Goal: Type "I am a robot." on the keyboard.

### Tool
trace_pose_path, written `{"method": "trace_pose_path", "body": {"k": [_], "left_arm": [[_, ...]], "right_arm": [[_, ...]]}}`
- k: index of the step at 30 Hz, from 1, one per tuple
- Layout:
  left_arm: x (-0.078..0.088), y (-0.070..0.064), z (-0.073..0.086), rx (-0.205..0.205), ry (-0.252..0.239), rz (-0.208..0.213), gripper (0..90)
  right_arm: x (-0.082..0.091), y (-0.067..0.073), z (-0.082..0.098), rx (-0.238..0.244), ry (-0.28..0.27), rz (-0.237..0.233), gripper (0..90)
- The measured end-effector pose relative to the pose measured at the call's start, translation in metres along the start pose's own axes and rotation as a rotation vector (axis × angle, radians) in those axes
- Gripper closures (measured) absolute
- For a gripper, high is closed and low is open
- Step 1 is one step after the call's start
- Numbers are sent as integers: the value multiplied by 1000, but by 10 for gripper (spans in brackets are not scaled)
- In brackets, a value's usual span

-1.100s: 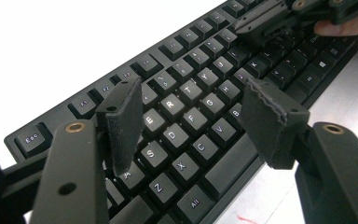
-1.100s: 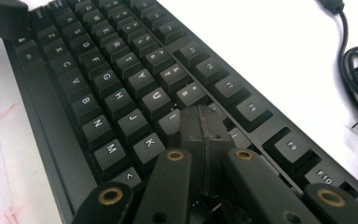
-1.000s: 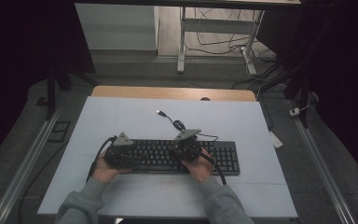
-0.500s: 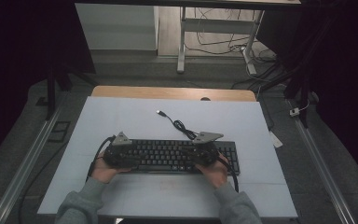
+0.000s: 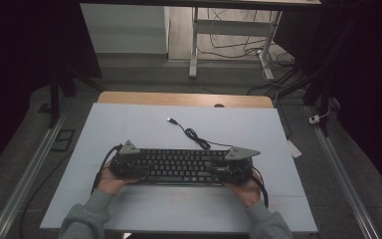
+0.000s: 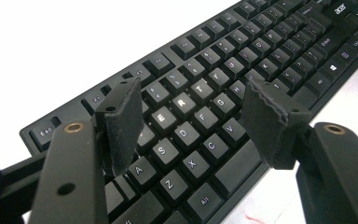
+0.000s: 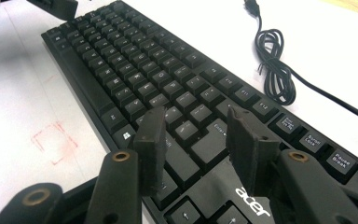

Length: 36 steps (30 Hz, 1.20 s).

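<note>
Hovering over both ends of the black keyboard (image 5: 181, 166), I have my left gripper (image 6: 191, 116) above the letter keys at its left end and my right gripper (image 7: 193, 140) above the enter key and the logo at its right end; the keyboard lies flat on the white table (image 5: 144, 124), near my edge of it, roughly square to me; its cable (image 5: 196, 135) runs off the back in a small coil, with the plug lying loose and unconnected farther up the table. Both sets of jaws stand wide apart with nothing between the pads; the right ones have just been opening, and only keys show in the gap. I judge the keyboard is set down and let go, so placing it looks done; what may be left is the loose cable, or drawing my hands (image 5: 110, 183) back.
</note>
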<state>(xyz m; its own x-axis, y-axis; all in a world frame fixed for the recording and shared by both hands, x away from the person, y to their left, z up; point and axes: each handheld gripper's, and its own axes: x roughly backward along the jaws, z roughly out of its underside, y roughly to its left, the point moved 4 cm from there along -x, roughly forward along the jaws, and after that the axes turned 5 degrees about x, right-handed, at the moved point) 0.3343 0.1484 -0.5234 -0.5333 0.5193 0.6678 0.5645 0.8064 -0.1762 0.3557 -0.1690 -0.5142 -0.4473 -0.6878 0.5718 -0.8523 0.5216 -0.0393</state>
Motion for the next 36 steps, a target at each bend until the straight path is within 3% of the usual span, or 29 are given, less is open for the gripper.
{"method": "trace_pose_path", "body": {"k": [14,23,31,36], "left_arm": [[3,4,-1,34,-8,-14,350],[2,-6,-5,6,-35,34,381],[3,-16,-8,-25,-52,76,541],[2,-21,-8,-38,-48,92,738]], "right_arm": [[0,0,-1,7,-10,0,568],[-1,0,-1,7,-7,2,566],[-2,0,0,6,-6,-5,566],[-3,1,0,5,-2,-6,564]]}}
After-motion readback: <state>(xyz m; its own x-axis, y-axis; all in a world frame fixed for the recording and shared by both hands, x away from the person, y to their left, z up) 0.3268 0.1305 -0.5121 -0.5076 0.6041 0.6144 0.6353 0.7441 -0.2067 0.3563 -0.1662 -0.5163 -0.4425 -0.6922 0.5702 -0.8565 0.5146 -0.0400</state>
